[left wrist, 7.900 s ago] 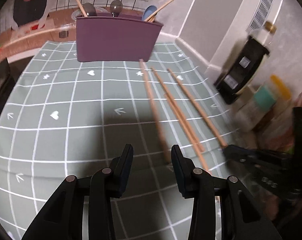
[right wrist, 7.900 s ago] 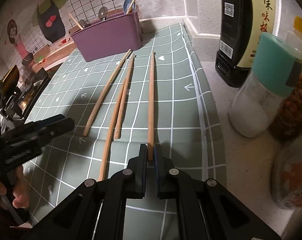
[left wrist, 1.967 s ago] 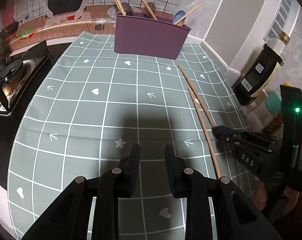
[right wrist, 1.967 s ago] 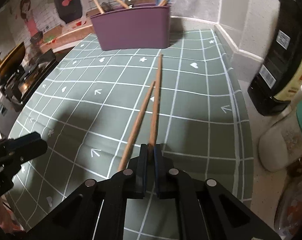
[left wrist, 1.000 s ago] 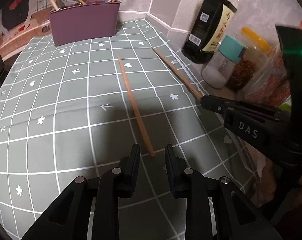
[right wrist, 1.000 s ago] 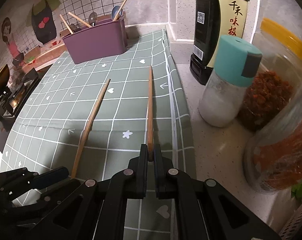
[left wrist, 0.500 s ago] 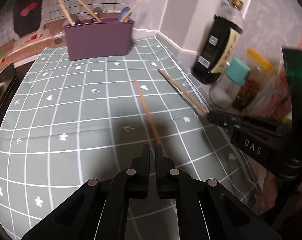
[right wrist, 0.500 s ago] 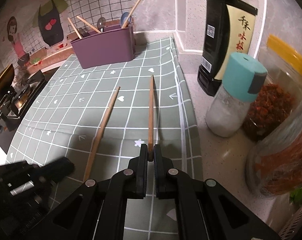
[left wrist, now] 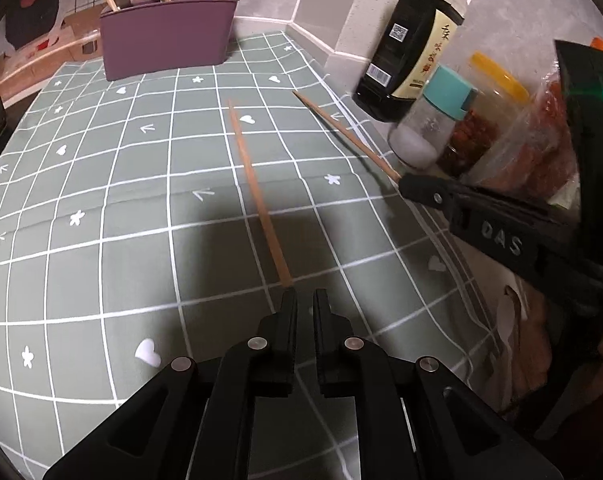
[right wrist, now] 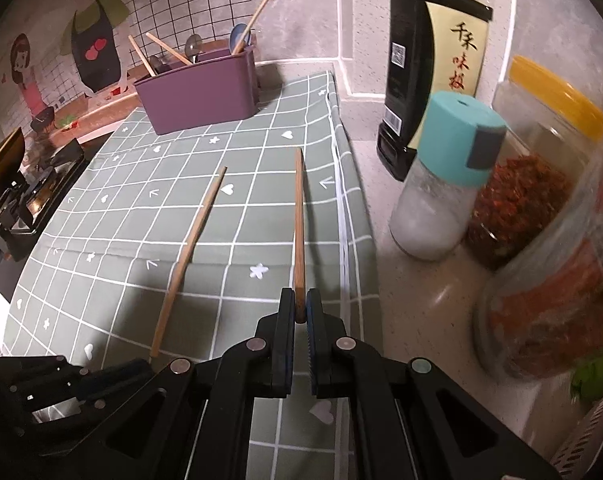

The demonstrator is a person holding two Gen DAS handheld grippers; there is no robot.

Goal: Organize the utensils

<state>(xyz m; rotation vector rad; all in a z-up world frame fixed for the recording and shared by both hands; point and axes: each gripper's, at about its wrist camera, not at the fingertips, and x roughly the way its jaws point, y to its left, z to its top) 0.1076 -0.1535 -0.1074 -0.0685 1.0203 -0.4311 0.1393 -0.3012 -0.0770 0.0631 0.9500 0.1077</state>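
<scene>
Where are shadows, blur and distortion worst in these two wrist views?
Left wrist view: a dark shadow falls on the green grid tablecloth ahead of the fingers; grid lines bow from fisheye. Right wrist view: the yellow-lidded clear jar at the right edge is soft; corners vignette black.

Counter (right wrist: 413, 280) carries green grid mat (left wrist: 141, 220), bottles.

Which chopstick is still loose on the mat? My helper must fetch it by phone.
Start at the purple utensil holder behind the green checked mat. Two chopsticks point toward it. The loose chopstick lies flat, leftmost; the other chopstick is pinched in the right gripper.
</scene>
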